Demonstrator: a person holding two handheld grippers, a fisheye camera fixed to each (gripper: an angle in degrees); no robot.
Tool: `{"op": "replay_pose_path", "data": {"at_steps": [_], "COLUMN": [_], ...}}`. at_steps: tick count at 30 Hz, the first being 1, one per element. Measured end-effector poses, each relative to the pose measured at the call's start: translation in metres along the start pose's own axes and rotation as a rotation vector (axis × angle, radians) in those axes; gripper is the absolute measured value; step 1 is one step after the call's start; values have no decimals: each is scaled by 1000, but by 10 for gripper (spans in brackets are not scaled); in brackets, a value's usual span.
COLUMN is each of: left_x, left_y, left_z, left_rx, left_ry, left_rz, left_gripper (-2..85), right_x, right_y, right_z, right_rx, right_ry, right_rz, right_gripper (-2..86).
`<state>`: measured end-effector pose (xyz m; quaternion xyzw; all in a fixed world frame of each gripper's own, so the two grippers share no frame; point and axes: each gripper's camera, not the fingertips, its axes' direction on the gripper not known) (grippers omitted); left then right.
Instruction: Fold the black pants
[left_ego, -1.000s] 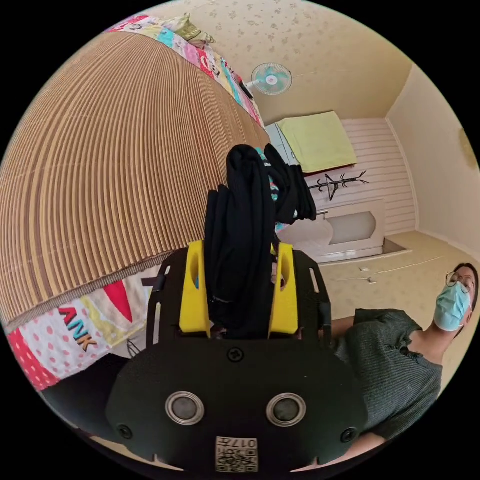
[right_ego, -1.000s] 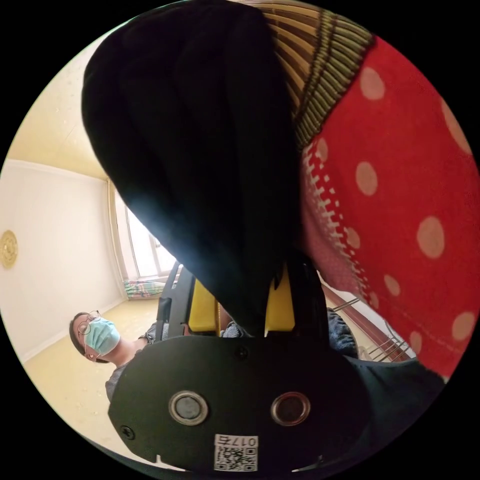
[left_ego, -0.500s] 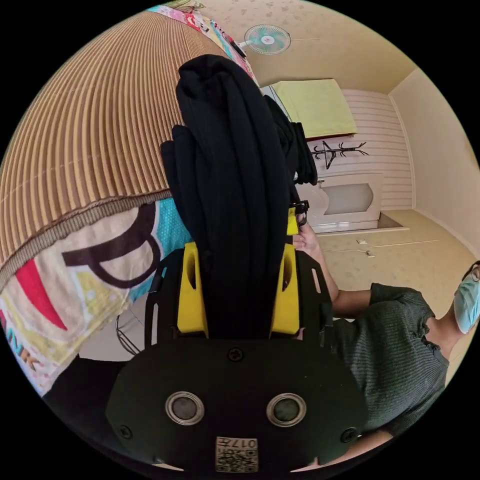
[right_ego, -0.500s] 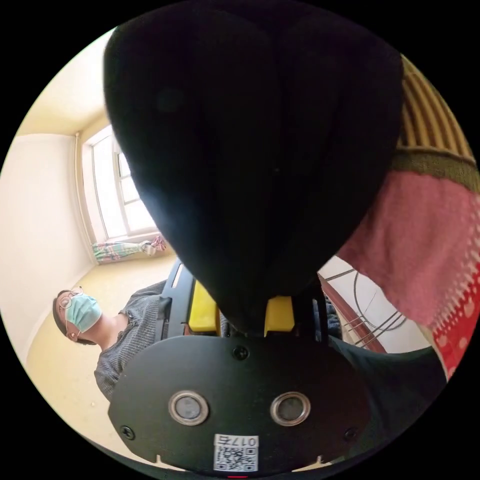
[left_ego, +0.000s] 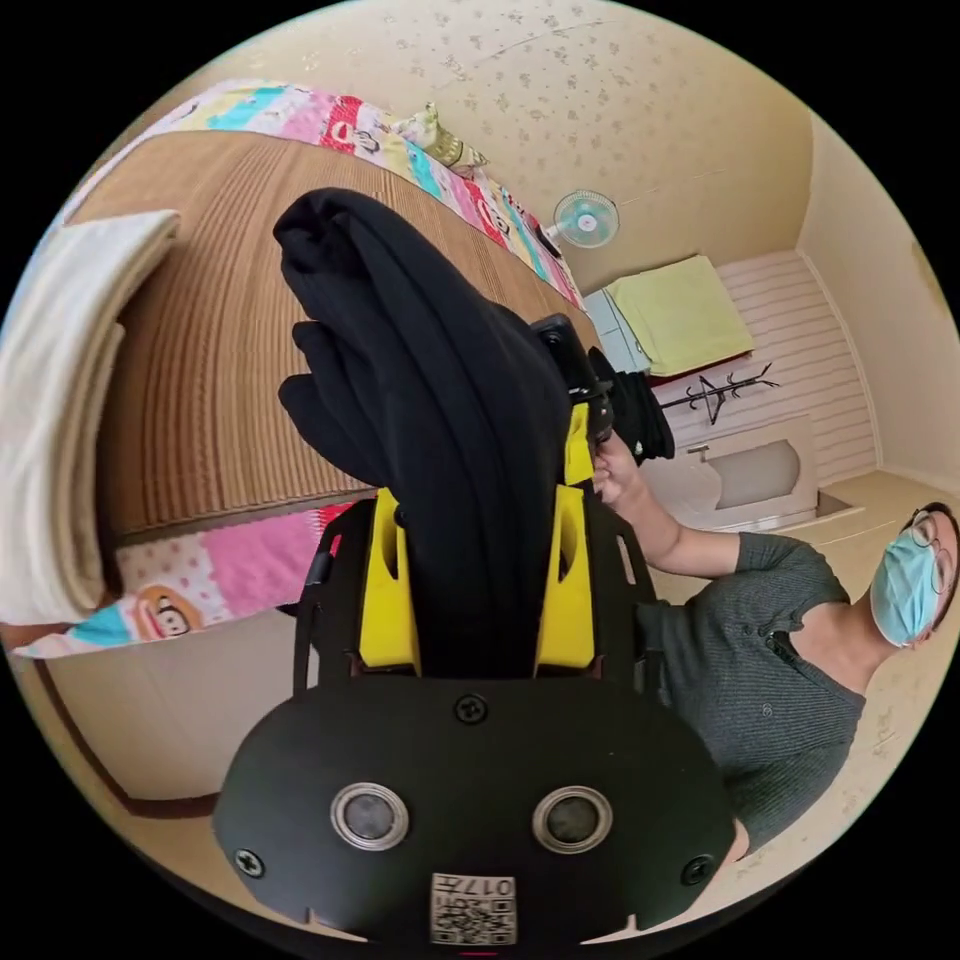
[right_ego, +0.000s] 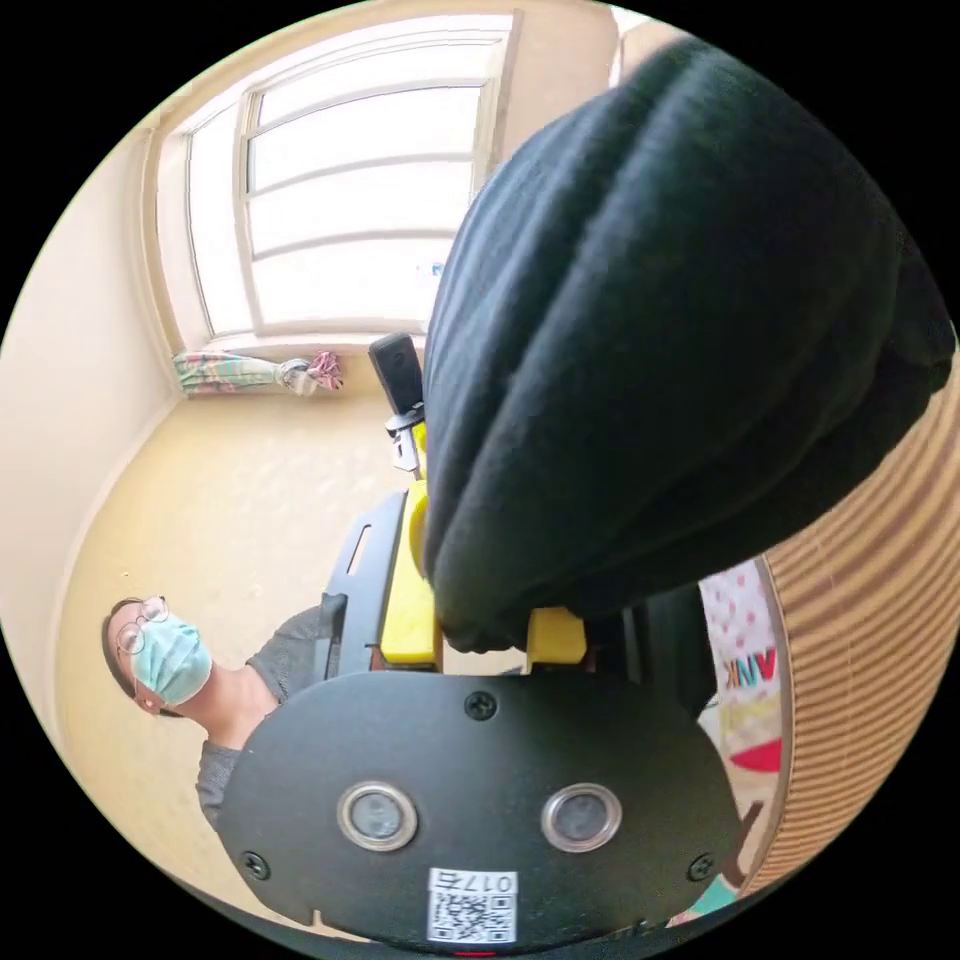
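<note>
The black pants (left_ego: 440, 400) are bunched into a thick roll of folds and held up in the air between the two tongs, off the bed. In the left gripper view the left tongs (left_ego: 478, 575) have their two yellow jaws pressed against either side of the bundle, pinching it, and the cloth rises out of them and spreads above. Just past the bundle, the right tongs (left_ego: 578, 440) show as a yellow and black piece with a hand (left_ego: 618, 478) gripping them; a further tail of the dark cloth hangs beyond that hand.

In the right gripper view the black pants (right_ego: 680, 330) swell wide right over the right tongs (right_ego: 485, 625), whose yellow jaws nip the lower end of the folds from both sides. Beside the cloth, the left tongs (right_ego: 412, 455) stand close by.

Behind the left tongs lies the bed with a ribbed bamboo mat (left_ego: 210, 400), edged by a patterned quilt (left_ego: 220, 580), and a folded cream cloth (left_ego: 60, 400) rests on the mat well off to one side. A person (left_ego: 790, 660) in a grey top stands on the other side of the tongs.
</note>
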<state>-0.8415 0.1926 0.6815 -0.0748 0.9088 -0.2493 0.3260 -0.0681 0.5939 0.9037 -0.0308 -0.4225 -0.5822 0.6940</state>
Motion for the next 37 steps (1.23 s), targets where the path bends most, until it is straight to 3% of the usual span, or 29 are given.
{"op": "replay_pose_path", "data": {"at_steps": [6,8,10,11,13,15,20,23,24,26,31,34,36,37], "left_x": [-14,-32,-64,-70,-98,-123,-77,11,43,73,165,212,231,245], "left_y": [-35,-38,-17,-10,14,33,115,196,230,265,274,244,214,198], "left_z": [-203,-246,-277,-277,-246,-207,-181,-161,-138,-86,97,138,160,173], "left_rx": [59,101,237,268,275,241,585,951,1083,1156,888,743,585,506], "left_ry": [-313,-496,-696,-710,-682,-664,-710,-823,-723,-490,-253,-64,30,66], "left_rz": [-56,-145,-394,-426,-461,-477,-452,-471,-413,-395,-389,-233,-173,-132], "left_gripper": [225,235,221,207,152,133,101,17,11,1,-9,-9,-10,-10], "right_x": [-56,-37,-6,14,40,60,82,80,75,63,-17,-102,-167,-180], "right_y": [-190,-234,-255,-256,-248,-211,-60,61,116,200,398,441,441,443], "right_z": [93,112,122,127,130,118,13,-72,-107,-153,-217,-211,-193,-189], "right_rx": [121,191,247,250,200,136,139,178,240,364,805,877,924,995], "right_ry": [9,22,78,128,174,112,211,185,275,455,754,1272,1775,1873], "right_rz": [-120,-7,118,180,219,95,-2,8,79,228,547,687,718,737], "right_gripper": [132,136,132,122,90,42,15,9,8,6,5,5,5,6]}}
